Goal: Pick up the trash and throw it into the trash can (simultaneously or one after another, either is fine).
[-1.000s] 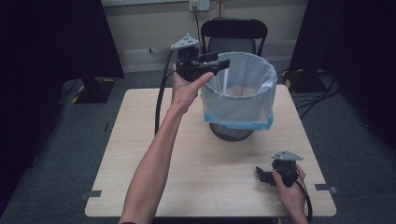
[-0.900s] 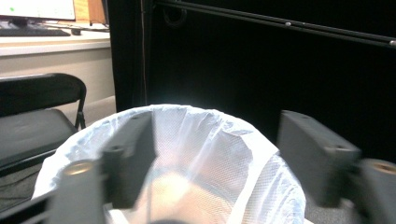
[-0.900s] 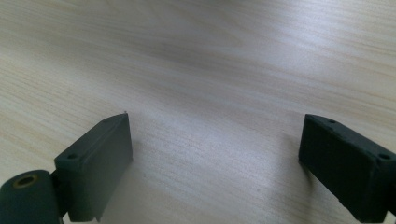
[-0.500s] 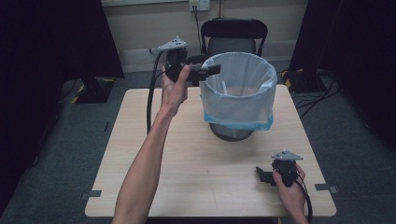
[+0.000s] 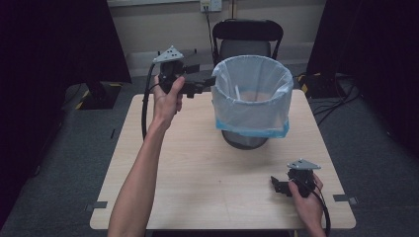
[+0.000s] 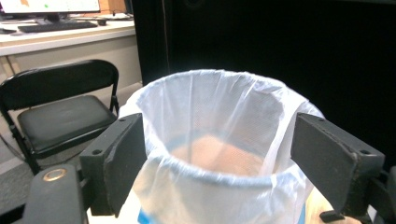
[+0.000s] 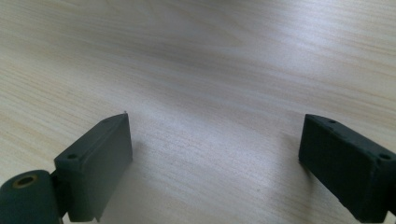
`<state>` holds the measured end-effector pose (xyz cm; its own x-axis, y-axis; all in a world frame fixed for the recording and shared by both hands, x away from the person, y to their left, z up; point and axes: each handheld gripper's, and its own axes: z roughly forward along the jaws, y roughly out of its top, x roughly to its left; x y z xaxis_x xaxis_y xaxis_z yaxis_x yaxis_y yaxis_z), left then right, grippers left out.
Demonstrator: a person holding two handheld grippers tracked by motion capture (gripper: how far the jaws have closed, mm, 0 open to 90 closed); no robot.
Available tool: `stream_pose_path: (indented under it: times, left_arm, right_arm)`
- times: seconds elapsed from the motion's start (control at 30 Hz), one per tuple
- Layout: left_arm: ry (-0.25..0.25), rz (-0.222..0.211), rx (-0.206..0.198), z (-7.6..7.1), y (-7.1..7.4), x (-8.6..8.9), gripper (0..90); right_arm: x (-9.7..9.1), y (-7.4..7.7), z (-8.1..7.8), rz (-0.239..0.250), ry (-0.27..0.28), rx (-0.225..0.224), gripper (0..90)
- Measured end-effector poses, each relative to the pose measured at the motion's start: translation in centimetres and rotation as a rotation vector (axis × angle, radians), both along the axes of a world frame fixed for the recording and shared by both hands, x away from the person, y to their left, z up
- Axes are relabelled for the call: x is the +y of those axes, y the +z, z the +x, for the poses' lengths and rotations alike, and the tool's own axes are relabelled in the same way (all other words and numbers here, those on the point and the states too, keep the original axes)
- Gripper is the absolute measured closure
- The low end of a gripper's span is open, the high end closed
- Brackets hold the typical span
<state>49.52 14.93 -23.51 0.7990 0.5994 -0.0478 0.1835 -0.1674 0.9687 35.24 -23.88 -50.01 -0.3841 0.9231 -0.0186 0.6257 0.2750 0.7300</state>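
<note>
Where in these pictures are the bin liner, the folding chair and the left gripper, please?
bin liner (image 5: 253, 106): high view, white front wall below the rim.
folding chair (image 6: 60, 116): left gripper view, black seat cushion.
left gripper (image 5: 210, 83): high view, between its jaw tips beside the liner's rim.

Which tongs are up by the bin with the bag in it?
The left tongs: held up in the air beside the white-bagged bin, open toward its rim. The right tongs sit low at the table's near corner.

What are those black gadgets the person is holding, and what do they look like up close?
Two handheld grippers. The left gripper and right gripper are black, each with two flat rectangular jaws, a grey three-cornered plate on top and a trailing black cable. The forearms are bare, without sleeves.
</note>
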Motion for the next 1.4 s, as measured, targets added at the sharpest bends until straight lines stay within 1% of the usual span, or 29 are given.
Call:
stream_pose_path:
  times: [0.13, 0.17, 0.23, 0.4, 0.43, 0.53, 0.6, 0.67, 0.8, 0.9, 1.03, 1.07, 1.17, 1.27, 1.33, 1.4]
  left_arm:
    - [0.046, 0.035, -0.001, -0.5, -0.6, 1.2, 18.0]
    - [0.056, 0.033, -0.002, -0.6, -0.7, 1.5, 18.3]
    - [0.060, 0.037, 0.006, -0.9, -1.0, 2.1, 18.8]
    - [0.094, 0.076, 0.017, -1.5, -1.8, 3.1, 18.6]
    - [0.101, 0.079, 0.014, -1.7, -2.0, 3.3, 18.6]
    - [0.101, 0.066, 0.025, -2.0, -2.4, 4.0, 18.6]
    - [0.103, 0.070, 0.027, -2.3, -2.7, 4.3, 18.6]
    - [0.093, 0.080, 0.042, -2.6, -3.1, 4.5, 18.3]
    - [0.104, 0.103, 0.045, -3.3, -4.0, 4.9, 17.4]
    - [0.123, 0.127, 0.049, -3.9, -4.5, 5.3, 17.0]
    - [0.141, 0.143, 0.043, -4.7, -5.4, 6.1, 17.0]
    - [0.146, 0.146, 0.047, -4.9, -5.7, 6.3, 17.0]
    - [0.165, 0.142, 0.066, -5.3, -6.5, 7.2, 17.0]
    - [0.181, 0.129, 0.074, -5.7, -7.0, 7.9, 17.0]
    - [0.194, 0.129, 0.077, -6.1, -7.4, 8.4, 17.0]
    - [0.180, 0.117, 0.084, -6.5, -7.7, 9.0, 17.0]
  right_arm:
    - [0.0, 0.0, 0.0, -0.001, 0.001, 0.000, 8.9]
    - [0.0, 0.0, 0.0, -0.001, 0.001, 0.000, 8.9]
    - [0.0, 0.0, 0.0, -0.001, 0.001, 0.000, 8.9]
    - [0.0, 0.0, 0.0, 0.000, 0.000, 0.000, 8.9]
    - [0.0, 0.0, 0.0, 0.000, 0.000, 0.000, 8.9]
    - [0.0, 0.0, 0.0, 0.000, 0.000, 0.000, 8.9]
    - [0.0, 0.0, 0.0, -0.001, 0.000, 0.000, 8.9]
    - [0.0, 0.0, 0.0, 0.000, 0.000, 0.000, 8.8]
    - [0.0, 0.0, 0.0, 0.000, 0.001, 0.001, 8.8]
    - [0.0, 0.0, 0.0, 0.000, 0.001, 0.001, 8.8]
    - [0.0, 0.0, 0.0, 0.001, 0.000, 0.001, 8.8]
    - [0.0, 0.0, 0.0, 0.000, 0.000, 0.001, 8.8]
    - [0.0, 0.0, 0.0, 0.000, 0.000, 0.001, 8.8]
    - [0.0, 0.0, 0.0, 0.001, 0.000, 0.001, 8.8]
    - [0.0, 0.0, 0.0, 0.001, 0.000, 0.001, 8.8]
    - [0.0, 0.0, 0.0, 0.001, 0.000, 0.001, 8.8]
